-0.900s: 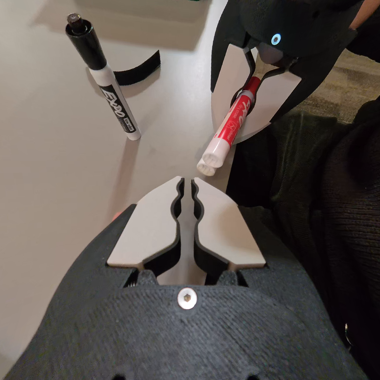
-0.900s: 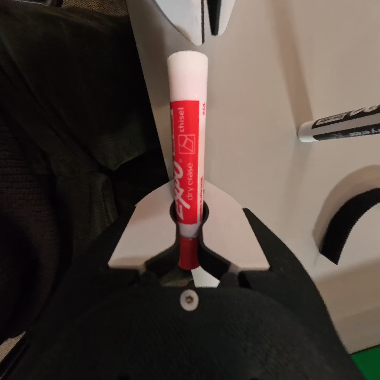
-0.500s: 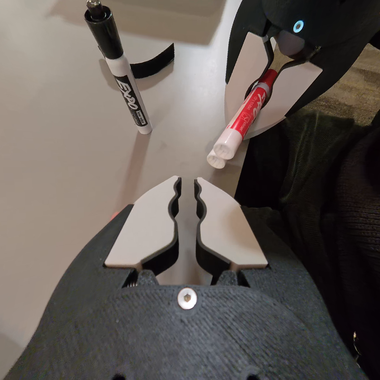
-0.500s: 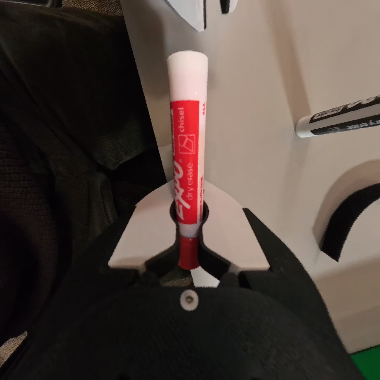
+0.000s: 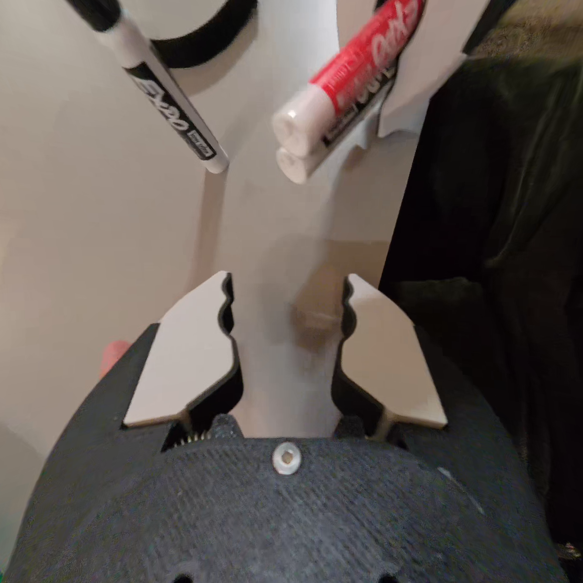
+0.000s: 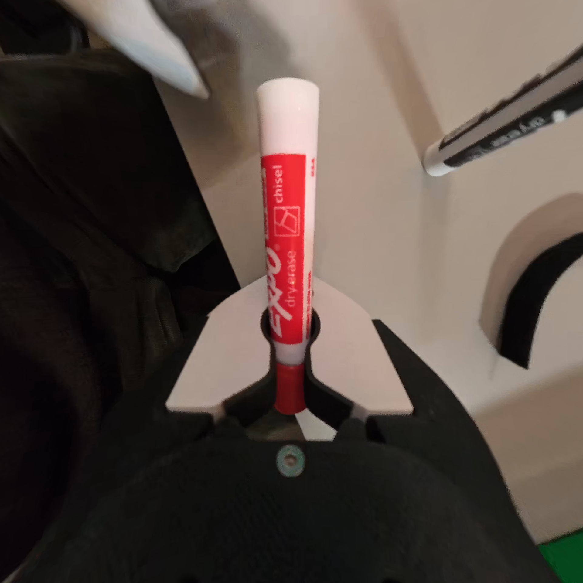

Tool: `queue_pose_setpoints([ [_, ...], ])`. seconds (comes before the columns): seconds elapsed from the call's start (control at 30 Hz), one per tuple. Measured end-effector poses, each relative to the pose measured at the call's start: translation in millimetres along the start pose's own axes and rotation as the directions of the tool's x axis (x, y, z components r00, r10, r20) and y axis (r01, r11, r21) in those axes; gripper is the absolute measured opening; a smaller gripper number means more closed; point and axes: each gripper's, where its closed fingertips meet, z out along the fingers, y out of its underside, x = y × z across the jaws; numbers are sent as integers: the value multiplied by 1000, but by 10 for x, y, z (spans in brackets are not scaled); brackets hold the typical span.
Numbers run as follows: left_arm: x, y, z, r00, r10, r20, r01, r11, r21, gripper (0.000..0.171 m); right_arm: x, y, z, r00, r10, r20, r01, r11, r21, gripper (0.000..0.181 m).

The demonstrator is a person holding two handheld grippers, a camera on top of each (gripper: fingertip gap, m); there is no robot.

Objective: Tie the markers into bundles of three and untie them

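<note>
My right gripper (image 6: 288, 291) is shut on a red-and-white marker (image 6: 288, 189) that points forward along the fingers. In the left wrist view the red marker (image 5: 347, 72) has a second marker's white end (image 5: 295, 165) right under it, held in the same grip. My left gripper (image 5: 288, 279) is open and empty, low over the white table (image 5: 79, 220), its tips a short way before those white ends. A black-and-white marker (image 5: 172, 88) lies loose on the table to the left; it also shows in the right wrist view (image 6: 504, 123). A black strap (image 5: 202, 50) curls behind it.
A person's dark clothing (image 5: 489, 252) is close along the table's right edge and fills the left of the right wrist view (image 6: 94, 220). The black strap (image 6: 536, 293) lies at the right there. A green patch (image 6: 564, 558) shows at the bottom right. Left tips to right tips: about 11 cm. The black strap (image 5: 202, 50) sits 15 cm or so from the ends of my right fingers. Seen from the right wrist view (image 6: 537, 270) as well.
My left gripper has opened its jaws wide and moved forward toward the held markers, the black marker and the strap. The right gripper keeps its grip on the red marker.
</note>
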Motion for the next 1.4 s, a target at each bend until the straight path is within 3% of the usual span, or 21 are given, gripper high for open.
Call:
queue_pose_setpoints([
  [0.17, -30, -75, -5, 996, 61, 66, -60, 998, -13, 84, -2, 3, -52, 983, 148, 106, -152, 988, 32, 14],
  [0.3, -51, -151, -107, 994, 105, 41, -102, 993, -59, 83, -6, 4, -106, 945, 246, 217, -256, 967, 17, 15],
  [0.4, -115, -324, -208, 969, 229, 90, -225, 973, -58, 83, 57, -21, -177, 932, 259, 252, -272, 962, 18, 14],
  [0.47, -166, -475, -256, 920, 352, 174, -344, 936, -74, 84, 107, -45, -235, 934, 255, 252, -267, 964, 14, 14],
  [0.57, -223, -758, -324, 770, 529, 357, -527, 843, -112, 84, 103, -119, -333, 932, 241, 269, -253, 967, 9, 14],
  [0.63, -204, -909, -346, 674, 588, 447, -607, 786, -120, 84, 59, -171, -389, 927, 230, 296, -242, 970, 2, 14],
  [0.7, -171, -973, -316, 634, 602, 486, -638, 762, -111, 83, -9, -209, -430, 916, 224, 333, -234, 972, -9, 14],
  [0.97, -145, -916, -216, 727, 551, 411, -575, 815, -76, 82, -245, -247, -495, 856, 232, 462, -213, 973, -92, 14],
  [1.17, -119, -952, -207, 661, 608, 439, -610, 777, -158, 82, -315, -304, -469, 867, 212, 451, -173, 977, -125, 14],
  [1.4, -80, -949, -176, 651, 606, 457, -609, 777, -162, 72, -366, -444, -508, 879, 188, 438, -163, 982, -94, 14],
])
